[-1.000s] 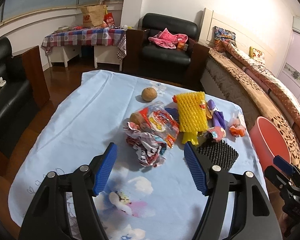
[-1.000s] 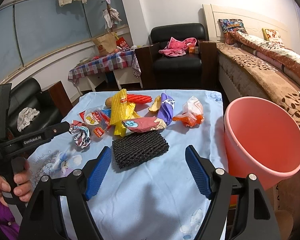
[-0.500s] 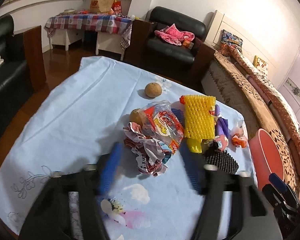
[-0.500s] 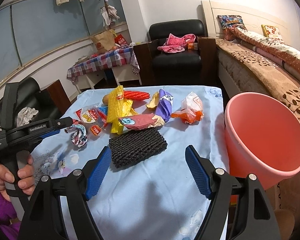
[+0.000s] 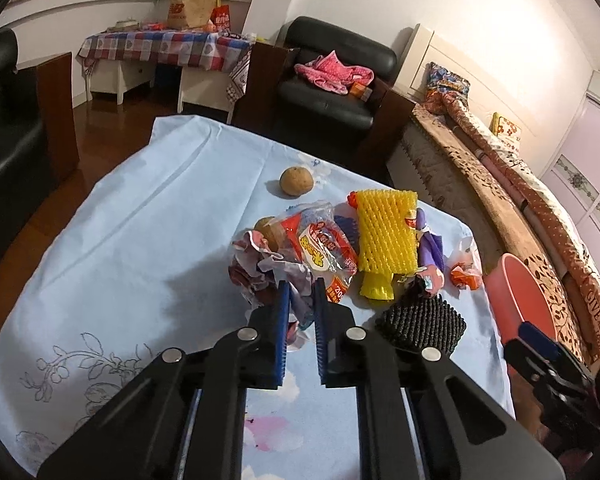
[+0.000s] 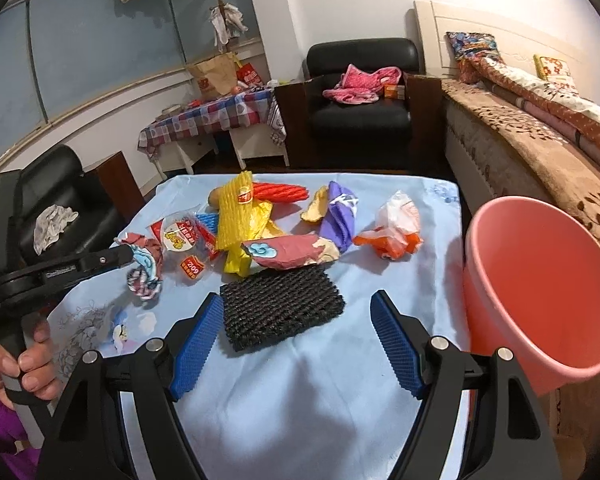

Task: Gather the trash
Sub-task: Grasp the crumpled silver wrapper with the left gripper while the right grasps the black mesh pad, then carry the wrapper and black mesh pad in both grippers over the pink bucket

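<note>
Now left tool (image 5: 299, 305) pinches crumpled wrapper (image 5: 260, 268).

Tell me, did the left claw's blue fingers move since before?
Yes. The left claw has just been closing: its blue fingers, wide apart before, now pinch the crumpled wrapper beside the black foam.

Tablecloth (image 6: 284, 396) was matt cloth; foam net (image 6: 280, 312) black, rough; bucket (image 6: 540, 280) smooth plastic; snack wrapper (image 5: 320, 248) glossy.
</note>
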`<act>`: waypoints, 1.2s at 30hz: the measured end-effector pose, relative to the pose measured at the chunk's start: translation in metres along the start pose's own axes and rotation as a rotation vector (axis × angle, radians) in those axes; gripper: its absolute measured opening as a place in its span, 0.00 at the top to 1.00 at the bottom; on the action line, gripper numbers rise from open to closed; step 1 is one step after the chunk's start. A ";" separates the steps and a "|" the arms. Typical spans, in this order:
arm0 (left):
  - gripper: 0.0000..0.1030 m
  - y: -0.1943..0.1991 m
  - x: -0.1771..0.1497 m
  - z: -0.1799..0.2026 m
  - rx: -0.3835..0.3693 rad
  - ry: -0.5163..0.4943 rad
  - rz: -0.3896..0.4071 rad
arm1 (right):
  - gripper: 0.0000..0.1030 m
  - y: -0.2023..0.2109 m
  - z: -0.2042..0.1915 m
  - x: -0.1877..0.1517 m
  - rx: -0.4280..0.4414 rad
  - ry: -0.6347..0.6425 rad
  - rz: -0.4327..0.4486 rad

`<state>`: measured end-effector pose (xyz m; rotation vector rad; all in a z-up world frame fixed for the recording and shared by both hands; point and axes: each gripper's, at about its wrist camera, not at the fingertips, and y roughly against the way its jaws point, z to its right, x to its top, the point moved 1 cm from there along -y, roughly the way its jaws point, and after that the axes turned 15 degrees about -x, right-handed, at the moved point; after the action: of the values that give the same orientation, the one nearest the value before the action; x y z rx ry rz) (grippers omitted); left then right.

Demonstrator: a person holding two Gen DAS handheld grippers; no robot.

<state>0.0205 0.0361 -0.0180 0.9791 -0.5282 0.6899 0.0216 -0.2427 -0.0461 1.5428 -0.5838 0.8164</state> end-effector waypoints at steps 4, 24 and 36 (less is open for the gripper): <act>0.89 0.011 0.000 -0.001 -0.024 -0.002 0.030 | 0.27 -0.019 0.006 -0.002 0.005 -0.040 -0.061; 0.89 0.017 -0.005 -0.002 -0.062 -0.006 0.027 | 0.90 -0.080 0.009 -0.003 0.047 -0.121 -0.251; 0.89 0.035 -0.004 0.023 -0.108 -0.061 0.054 | 0.91 -0.004 0.024 0.014 0.071 -0.111 -0.080</act>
<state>-0.0098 0.0281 0.0099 0.8897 -0.6405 0.6743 0.0374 -0.2640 -0.0386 1.6733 -0.5752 0.7011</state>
